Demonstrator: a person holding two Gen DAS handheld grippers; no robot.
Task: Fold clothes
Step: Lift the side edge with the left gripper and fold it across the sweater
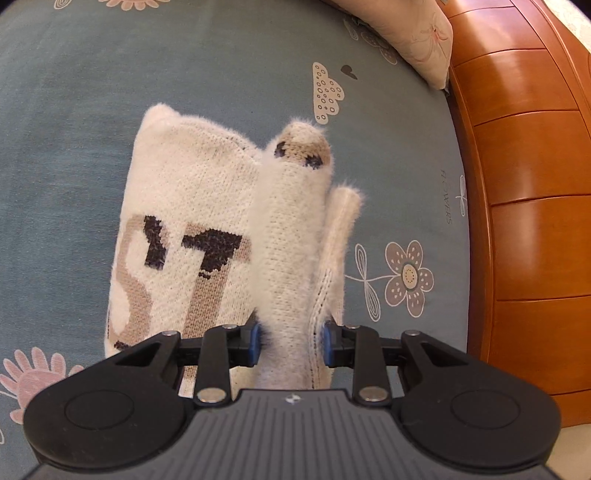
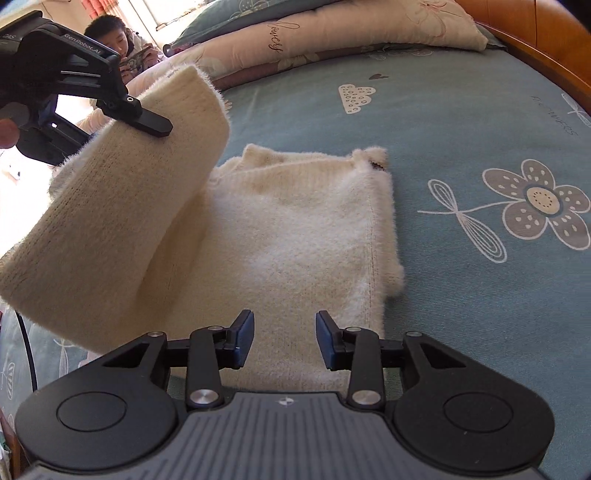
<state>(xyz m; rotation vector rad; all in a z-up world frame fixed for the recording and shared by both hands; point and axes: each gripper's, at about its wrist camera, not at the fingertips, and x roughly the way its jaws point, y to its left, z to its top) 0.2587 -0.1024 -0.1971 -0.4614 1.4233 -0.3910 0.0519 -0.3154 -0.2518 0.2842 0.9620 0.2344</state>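
The left gripper [image 1: 291, 341] is clamped on a raised fold of the cream sweater [image 1: 184, 236], holding that part above the bed [image 1: 74, 129]. The rest of the sweater lies flat on the blue flowered sheet, near the wooden bed frame [image 1: 524, 221]. The right gripper [image 2: 284, 339] hovers over the flat part, jaws apart, holding nothing. Pillows [image 2: 332, 33] lie along the bed's far edge.
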